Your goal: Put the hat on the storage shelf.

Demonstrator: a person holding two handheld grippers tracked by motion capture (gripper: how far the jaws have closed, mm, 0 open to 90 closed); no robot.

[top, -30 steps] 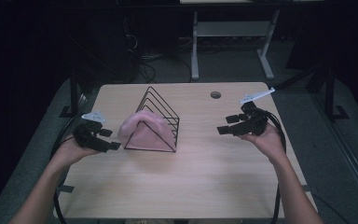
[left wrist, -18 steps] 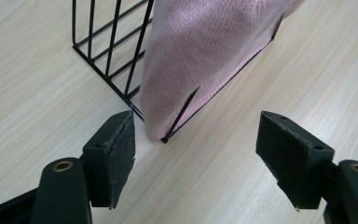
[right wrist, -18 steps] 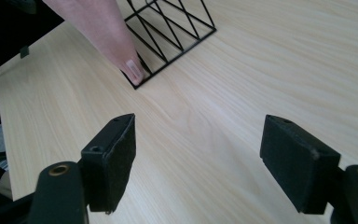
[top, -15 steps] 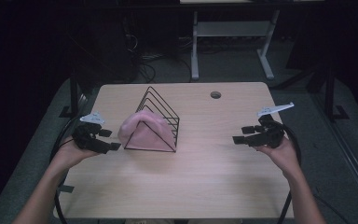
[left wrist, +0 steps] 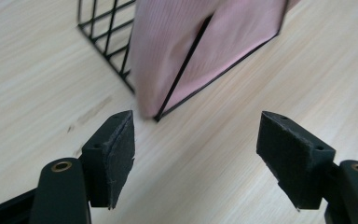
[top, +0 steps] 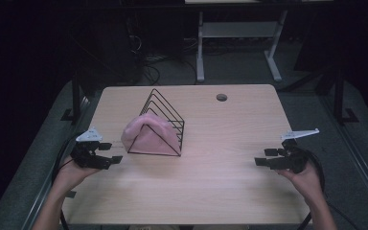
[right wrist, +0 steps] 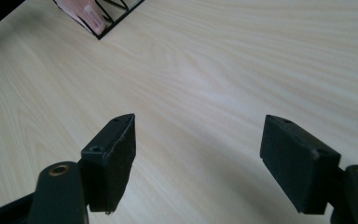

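Pink cloth (left wrist: pixel 205 46) just beyond left tool (left wrist: pixel 198 158)

Pink cloth (top: pixel 146 134) draped over black wire rack (top: pixel 165 120).

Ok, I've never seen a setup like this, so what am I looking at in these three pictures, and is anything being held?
A person at a wooden table holds a two-jaw tool in each hand. The high view looks down from above: left gripper, right gripper. The other two pictures come from cameras riding on those grippers, looking along their black jaws. On the table stands a black wire rack with a pink cloth draped over its near end. Both grippers are open and hold nothing. The left one points at the cloth; the right one is over bare wood.
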